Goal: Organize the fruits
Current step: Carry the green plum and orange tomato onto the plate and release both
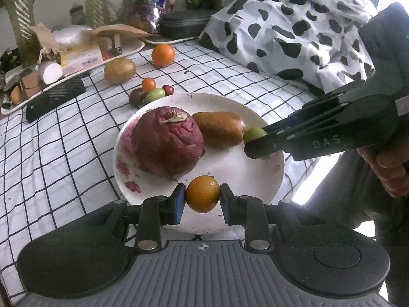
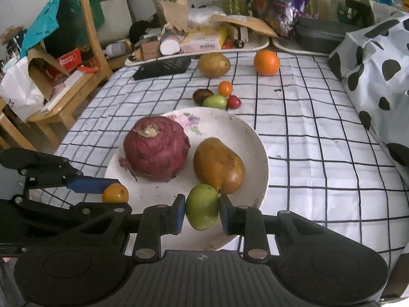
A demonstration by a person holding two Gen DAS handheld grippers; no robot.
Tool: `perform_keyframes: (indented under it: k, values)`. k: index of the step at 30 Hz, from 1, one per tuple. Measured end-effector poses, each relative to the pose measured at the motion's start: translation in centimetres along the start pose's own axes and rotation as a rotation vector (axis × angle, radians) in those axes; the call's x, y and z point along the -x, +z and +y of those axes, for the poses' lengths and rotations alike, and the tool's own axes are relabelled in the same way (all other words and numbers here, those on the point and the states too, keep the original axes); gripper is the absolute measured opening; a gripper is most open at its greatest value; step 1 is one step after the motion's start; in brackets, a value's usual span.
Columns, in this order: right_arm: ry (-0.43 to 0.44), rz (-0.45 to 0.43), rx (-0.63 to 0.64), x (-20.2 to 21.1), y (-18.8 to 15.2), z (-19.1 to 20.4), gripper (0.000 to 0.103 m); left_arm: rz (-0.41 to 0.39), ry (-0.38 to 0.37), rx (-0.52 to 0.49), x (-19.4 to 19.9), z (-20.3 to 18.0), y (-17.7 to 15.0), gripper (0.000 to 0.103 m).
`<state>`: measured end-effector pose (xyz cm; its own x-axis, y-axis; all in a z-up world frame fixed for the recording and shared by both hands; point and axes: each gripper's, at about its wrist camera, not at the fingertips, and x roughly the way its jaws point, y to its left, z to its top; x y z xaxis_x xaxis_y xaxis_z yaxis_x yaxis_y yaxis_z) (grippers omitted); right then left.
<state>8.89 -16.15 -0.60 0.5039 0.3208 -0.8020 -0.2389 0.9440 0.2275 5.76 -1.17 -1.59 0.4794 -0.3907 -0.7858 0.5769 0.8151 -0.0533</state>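
Midway through sorting fruit on a checked counter (image 2: pixel 319 153). Already resting on the white plate (image 2: pixel 245 133): a wrinkled purple-red fruit (image 2: pixel 157 151) and a brown pear-shaped one (image 2: pixel 217 166). Poised over the plate's near edge: left tongs (image 1: pixel 202 194) clamped on a small orange fruit (image 1: pixel 202 194), right tongs (image 2: pixel 202 208) clamped on a green one (image 2: pixel 202 206). Left beyond the plate: four small fruits (image 2: pixel 217 96), a large orange (image 2: pixel 266 62), a tan oval fruit (image 2: pixel 214 64).
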Motion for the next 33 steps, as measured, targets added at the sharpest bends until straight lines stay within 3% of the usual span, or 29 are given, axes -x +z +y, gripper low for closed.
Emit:
perform_keyframes:
  k: [5,6,8,9,24,33]
  values:
    - [0.004,0.017,0.005,-0.3,-0.1,0.1,0.029,0.015,-0.004,-0.04,-0.5,-0.7,0.1,0.032]
    - [0.006,0.02,0.005,-0.4,-0.1,0.1,0.029,0.015,0.0,-0.052,-0.6,-0.8,0.1,0.036]
    - [0.006,0.026,0.009,-0.5,-0.1,0.1,0.029,0.003,0.021,-0.074,-0.5,-1.2,0.1,0.064]
    - [0.006,0.029,0.011,-0.5,-0.1,0.1,0.029,-0.009,0.034,-0.086,-0.3,-1.4,0.1,0.066]
    - [0.011,0.044,0.014,-0.6,-0.2,0.1,0.03,-0.019,0.065,-0.047,0.8,-1.3,-0.1,0.069]
    - [-0.021,0.007,0.021,0.4,-0.5,0.4,0.073,-0.025,0.073,0.018,1.3,-0.3,-0.3,0.069]
